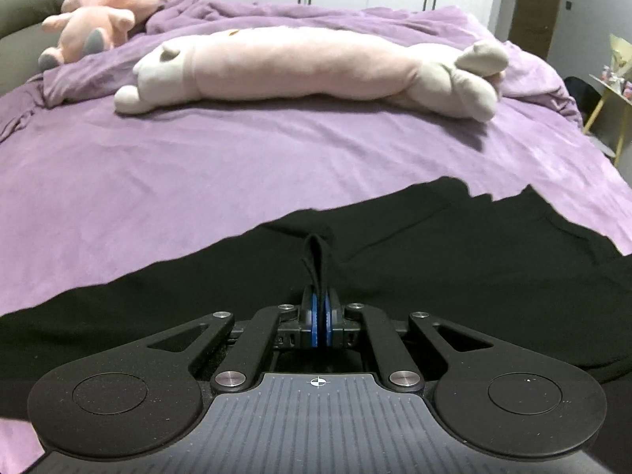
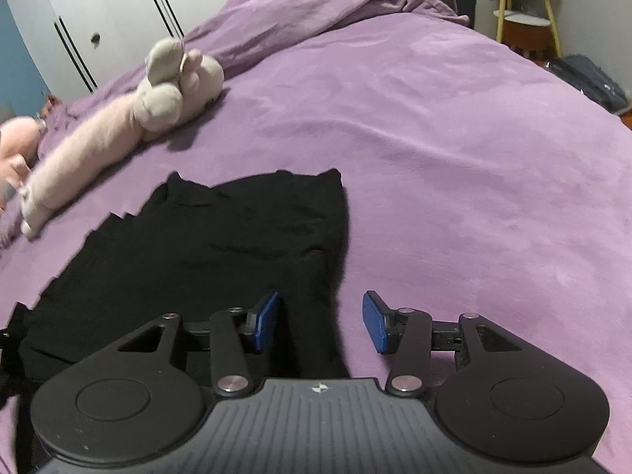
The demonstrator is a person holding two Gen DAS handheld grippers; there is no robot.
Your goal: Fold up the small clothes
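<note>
A black garment (image 1: pixel 454 260) lies spread on the purple bedspread (image 1: pixel 197 166). My left gripper (image 1: pixel 320 316) is shut on a pinched fold of the black garment, which sticks up between its blue pads. In the right wrist view the same garment (image 2: pixel 205 237) lies flat, its far corner toward the middle of the bed. My right gripper (image 2: pixel 320 320) is open and empty, low over the garment's near right edge, with a strip of black cloth between its blue pads (image 2: pixel 266 320).
A long pink and grey plush toy (image 1: pixel 308 71) lies across the bed beyond the garment, also in the right wrist view (image 2: pixel 118 126). A pink plush (image 1: pixel 102 12) sits at the far left. White wardrobes stand behind. A yellow stand (image 2: pixel 525 15) is past the bed's right side.
</note>
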